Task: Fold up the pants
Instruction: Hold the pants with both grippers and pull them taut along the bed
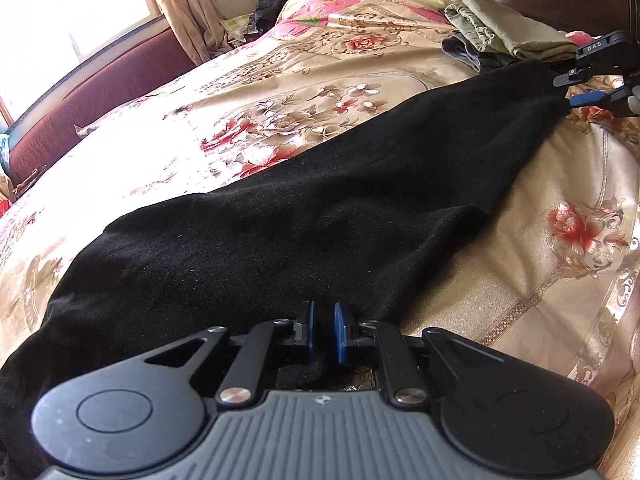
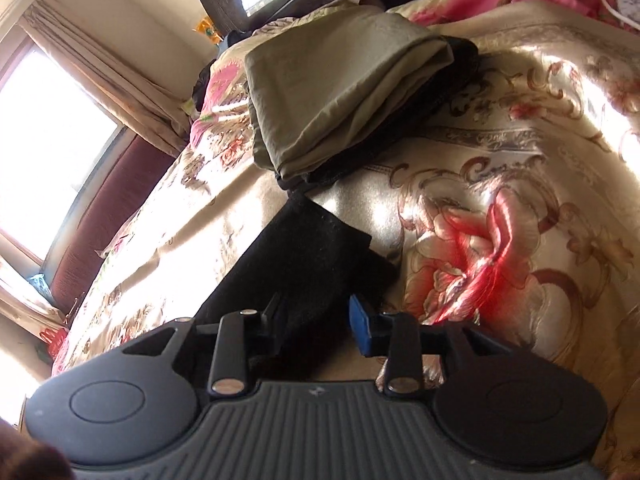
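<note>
The left gripper (image 1: 323, 330) is pinching the near end of the pants (image 1: 280, 236), its blue pads nearly together with black cloth running between them, while the right gripper (image 2: 318, 322) is sitting at the far end with its jaws apart and the cloth lying between them, not clearly clamped. The pants are lying on the floral bedspread (image 1: 540, 280) with their long axis running straight from one gripper to the other, so each hand is nearest its own end. There is one pair of black pants, two grippers, and one stack of folded clothes (image 2: 344, 92) just beyond the right-hand end.
</note>
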The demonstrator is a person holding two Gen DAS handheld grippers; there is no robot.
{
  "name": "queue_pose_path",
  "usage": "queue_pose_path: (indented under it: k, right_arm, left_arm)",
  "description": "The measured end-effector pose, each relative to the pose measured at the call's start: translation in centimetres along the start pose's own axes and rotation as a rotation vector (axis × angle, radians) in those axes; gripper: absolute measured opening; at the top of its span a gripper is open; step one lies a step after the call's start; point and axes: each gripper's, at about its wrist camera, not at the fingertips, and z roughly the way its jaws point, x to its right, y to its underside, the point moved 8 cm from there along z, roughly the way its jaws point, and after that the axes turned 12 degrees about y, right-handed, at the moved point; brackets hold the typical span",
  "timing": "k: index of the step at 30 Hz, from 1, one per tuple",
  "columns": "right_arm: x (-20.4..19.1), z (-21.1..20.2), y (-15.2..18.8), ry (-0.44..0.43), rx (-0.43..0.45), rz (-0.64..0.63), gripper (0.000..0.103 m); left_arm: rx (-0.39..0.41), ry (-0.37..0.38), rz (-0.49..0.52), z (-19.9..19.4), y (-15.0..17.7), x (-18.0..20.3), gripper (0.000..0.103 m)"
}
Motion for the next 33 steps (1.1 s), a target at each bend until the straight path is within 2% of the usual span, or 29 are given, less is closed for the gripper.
queue_pose_path:
  k: [5,9,10,11,12,13,17,21,23,25,27,29,31,33]
  right_arm:
    - [0.3,1.5,-1.4,0.039,0.013,0.042,0.037]
    - [-0.5,2.9,-1.4,0.060,0.013,-0.010,0.037]
    - [-0.7,3.0,-1.3,0.047,0.000,-0.004,0.034]
    - [-0.9,3.0,-1.4,0.038,-0.001,-0.001,0.022]
    - [-1.2,2.8,-1.6,0.033,0.002,-0.012,0.006]
    - [-1.5,2.6,-1.8,0.020,0.001,-0.016,0.005]
    - [-4.4,0.5,-4.2,-0.119,0.013,0.008,0.004]
    - [-8.3,-4.2,-6.5,-0.314,0.110,-0.008,0.004]
    - [-7.9,-4.3,-6.3,-0.277,0.110,-0.021,0.004]
    - [-5.5,-2.1,-5.2,-0.141,0.065,-0.029,0.004]
    - [-2.2,1.1,-3.2,-0.017,-0.042,0.005,0.004]
    - [-0.2,2.5,-1.8,0.021,-0.095,0.042,0.005]
    - [0.9,3.1,-1.0,0.009,-0.135,0.125,0.009]
    - [1.5,2.8,-1.0,-0.005,-0.131,0.169,0.011]
  left_arm:
    - [0.003,0.003,-0.003,-0.1,0.0,0.0,0.028]
    - [0.004,0.005,-0.004,0.0,0.0,-0.1,0.028]
    - [0.005,0.004,-0.004,0.0,0.0,-0.1,0.028]
    - [0.006,0.006,-0.006,0.0,0.0,-0.1,0.028]
    - [0.007,0.008,-0.008,0.0,0.0,-0.1,0.028]
    - [0.007,0.009,-0.007,0.0,0.0,-0.2,0.028]
    - [0.005,0.016,0.004,0.1,-0.1,-0.2,0.028]
    - [0.002,0.017,0.004,0.0,-0.1,-0.2,0.028]
    - [0.005,0.017,0.006,0.1,-0.1,-0.1,0.028]
    - [0.012,0.017,0.006,0.2,0.0,-0.1,0.028]
    - [0.016,0.018,0.003,0.1,0.1,-0.1,0.028]
    - [0.018,0.019,0.003,0.1,0.2,-0.2,0.029]
    - [0.015,0.021,0.003,0.0,0.2,-0.1,0.029]
    - [0.011,0.020,0.008,0.0,0.1,-0.1,0.029]
